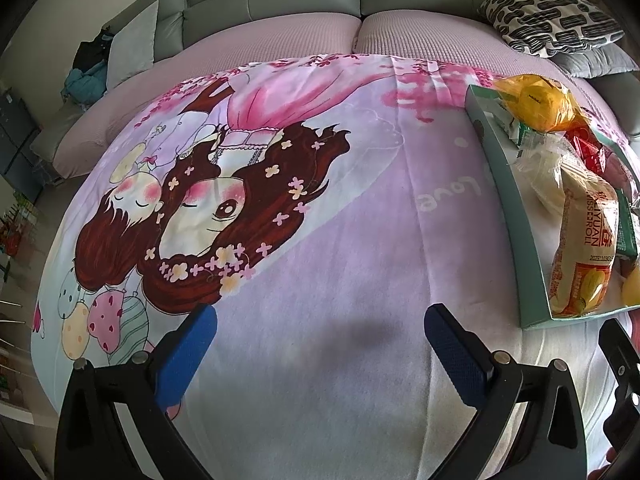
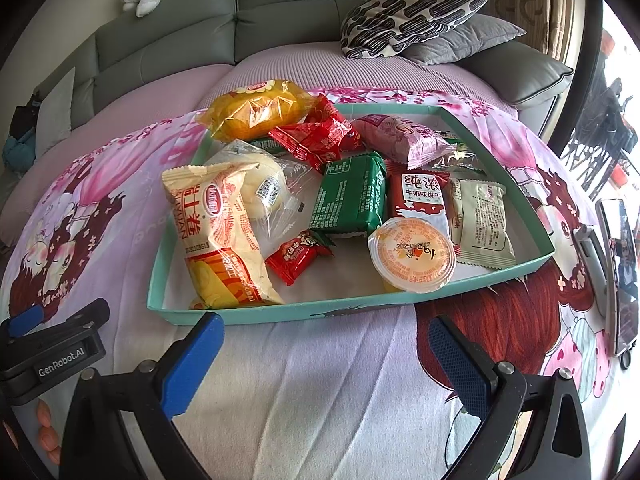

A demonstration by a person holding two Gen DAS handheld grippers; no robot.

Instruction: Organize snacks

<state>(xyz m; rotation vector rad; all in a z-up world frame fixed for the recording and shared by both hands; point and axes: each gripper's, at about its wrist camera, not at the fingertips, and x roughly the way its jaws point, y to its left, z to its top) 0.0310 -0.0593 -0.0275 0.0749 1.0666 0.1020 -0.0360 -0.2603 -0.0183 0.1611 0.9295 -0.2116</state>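
Observation:
A shallow teal box [image 2: 256, 314] lies on a pink cartoon cloth and holds several wrapped snacks: a swiss roll bag [image 2: 218, 236], a yellow cake pack [image 2: 256, 110], red packets [image 2: 316, 138], a green pack [image 2: 350, 196], a pink pack [image 2: 404, 138], a red biscuit pack [image 2: 420, 196], a jelly cup [image 2: 414, 254] and a pale sachet [image 2: 480, 222]. My right gripper [image 2: 324, 360] is open and empty just in front of the box. My left gripper [image 1: 320, 352] is open and empty over bare cloth, left of the box [image 1: 508, 200].
A grey sofa [image 2: 168, 36] with patterned and grey pillows [image 2: 412, 16] stands behind the table. A phone on a stand [image 2: 618, 276] sits at the right edge. The left gripper's body [image 2: 52, 352] shows at the lower left of the right wrist view.

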